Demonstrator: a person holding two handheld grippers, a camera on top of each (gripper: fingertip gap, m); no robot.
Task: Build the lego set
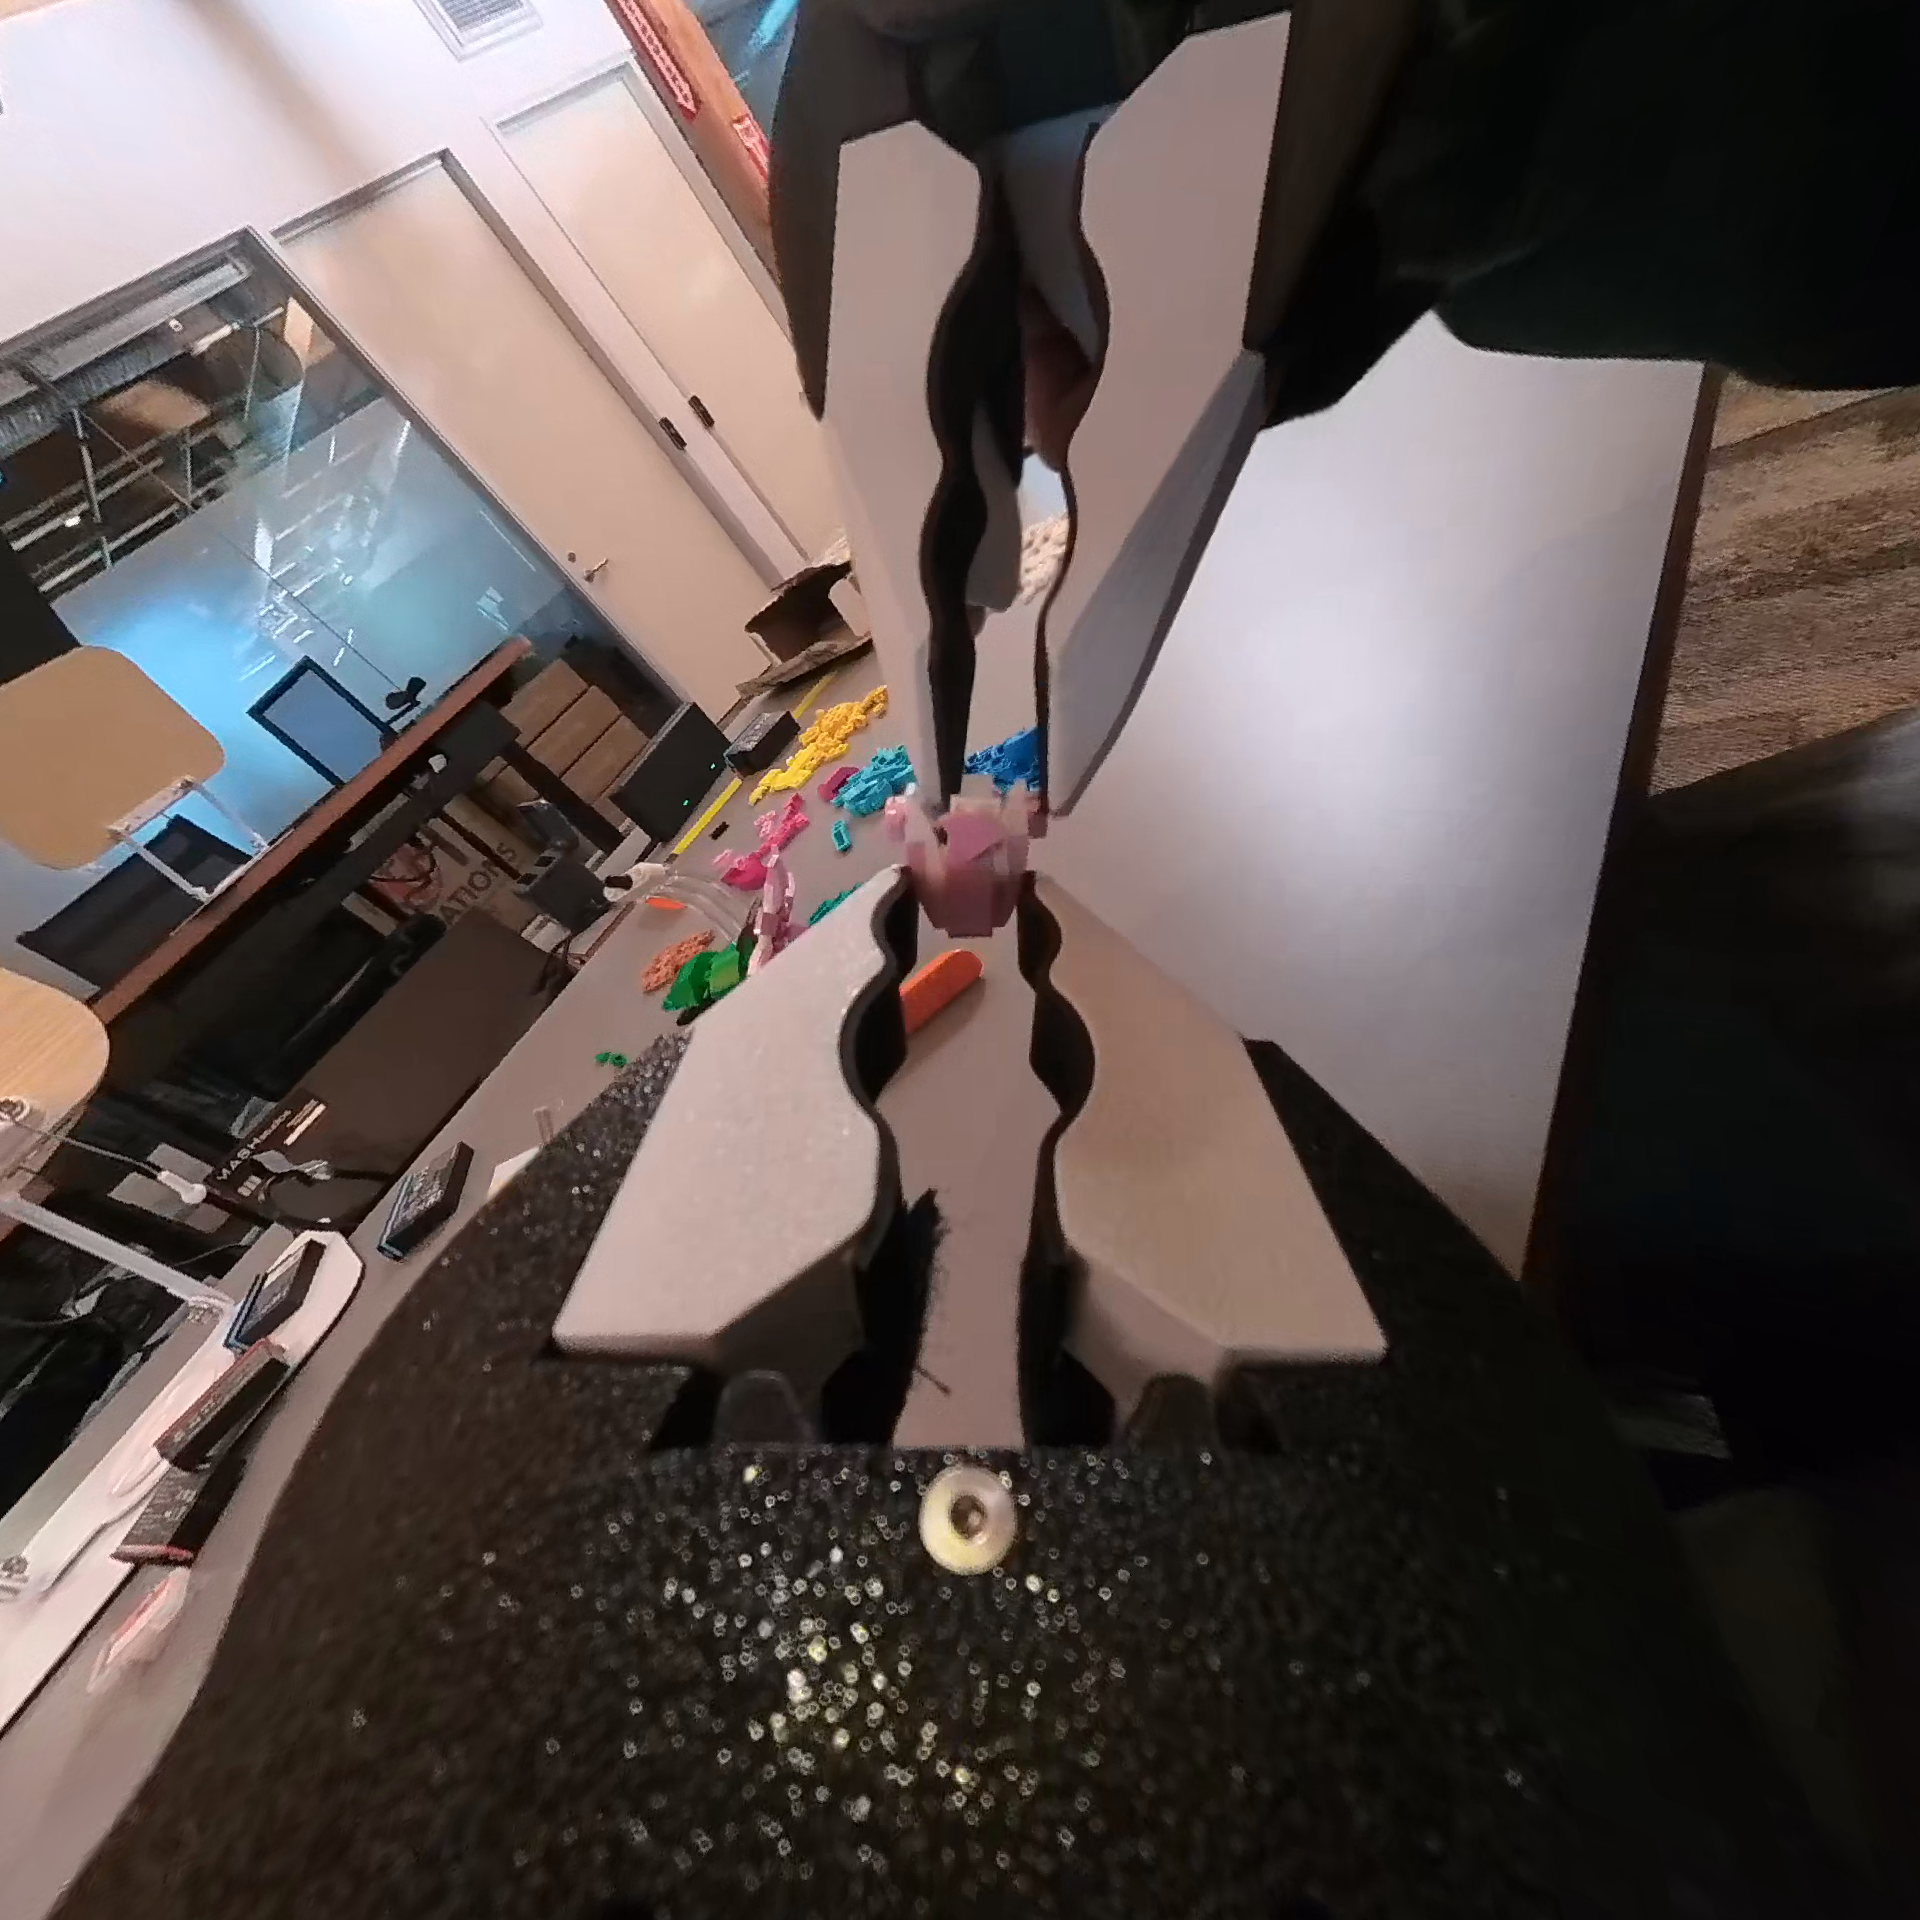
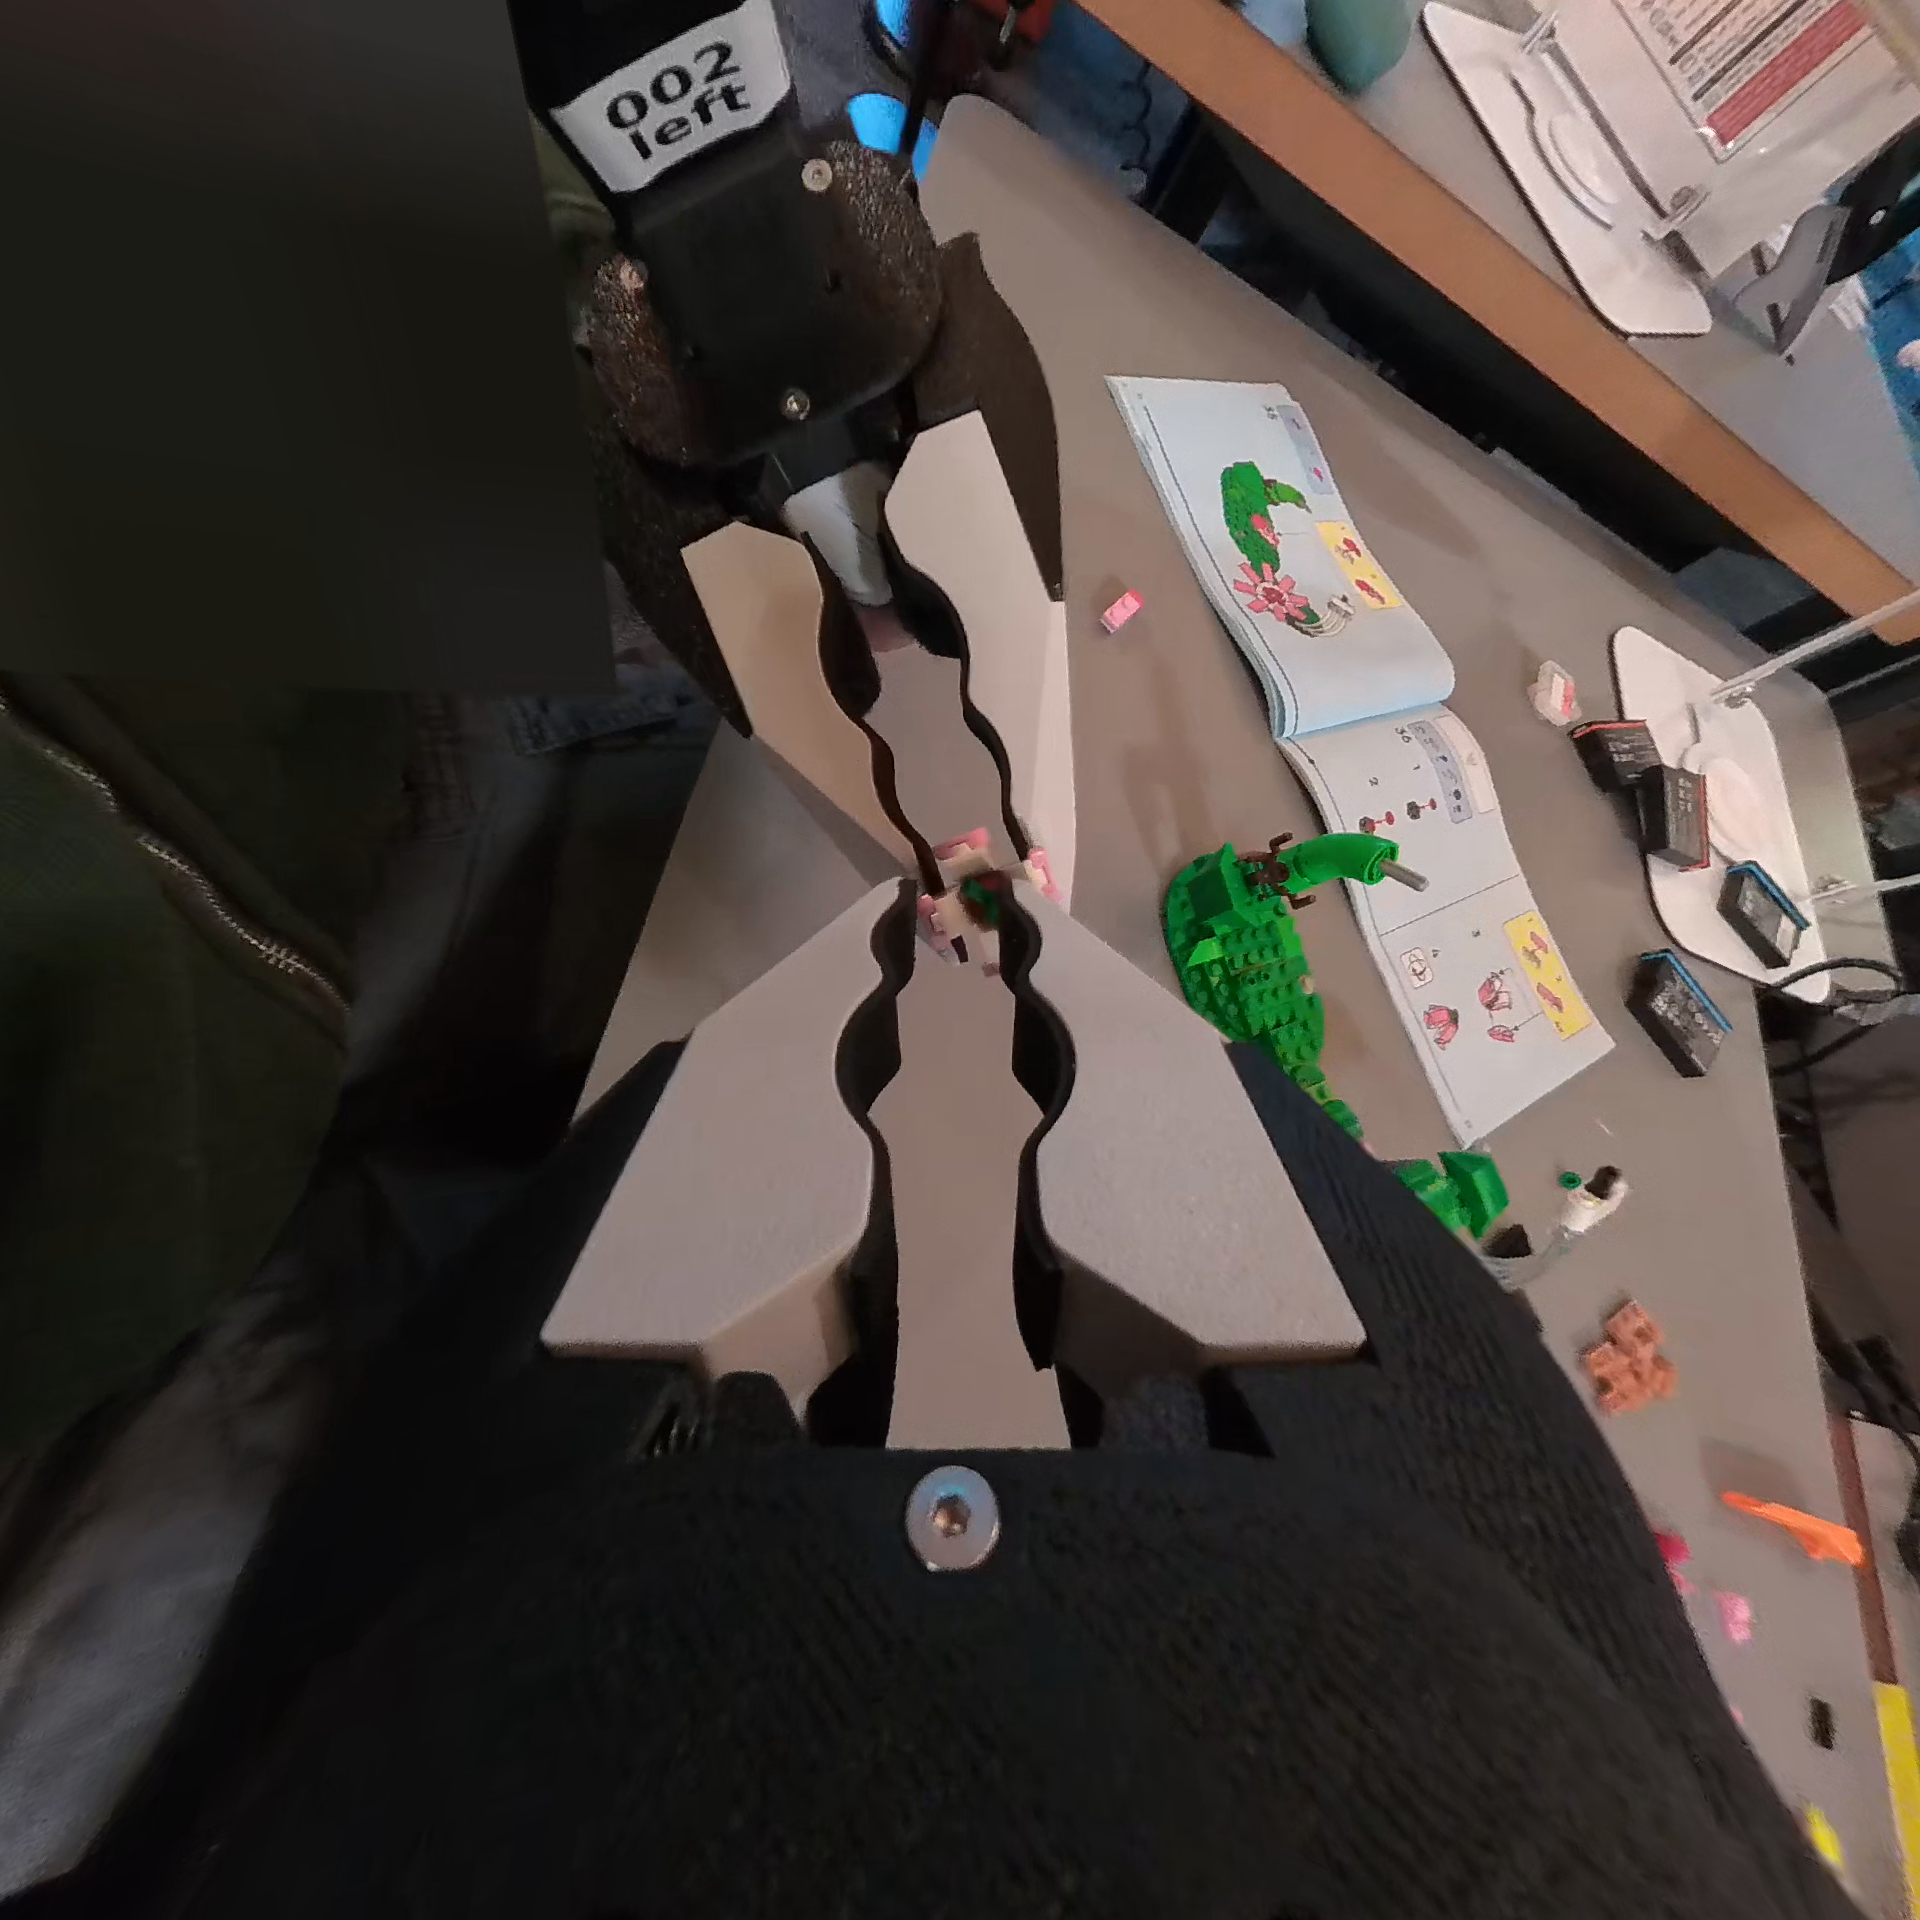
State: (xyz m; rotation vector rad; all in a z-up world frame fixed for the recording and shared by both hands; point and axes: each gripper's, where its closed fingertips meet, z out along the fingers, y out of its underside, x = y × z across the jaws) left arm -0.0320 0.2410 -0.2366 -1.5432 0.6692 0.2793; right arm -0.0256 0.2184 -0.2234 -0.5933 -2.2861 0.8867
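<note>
— Where's the flower?

— Up off the tabletop (image 2: 1195, 727), caught between the two grippers tip to tip. The left gripper (image 1: 971, 883) has its jaws pinching the pink flower (image 1: 971, 868) from one side; the right gripper (image 2: 961, 914) has its jaws clamped on the same piece from the other.

— And from the right camera?

— There the flower (image 2: 971, 899) shows a dark green centre, pink and white bits round it.

— The rest of the build?

— The green stem (image 2: 1247, 956) lies on the tabletop beside the open booklet (image 2: 1351, 665), toward the far edge. A pink brick (image 2: 1120, 610) sits alone near the booklet. The sorted heaps, yellow pile (image 1: 821, 743) and teal pile (image 1: 878, 779), lie farther down the tabletop. An orange tool (image 1: 940, 987) lies just beyond the left gripper.
</note>
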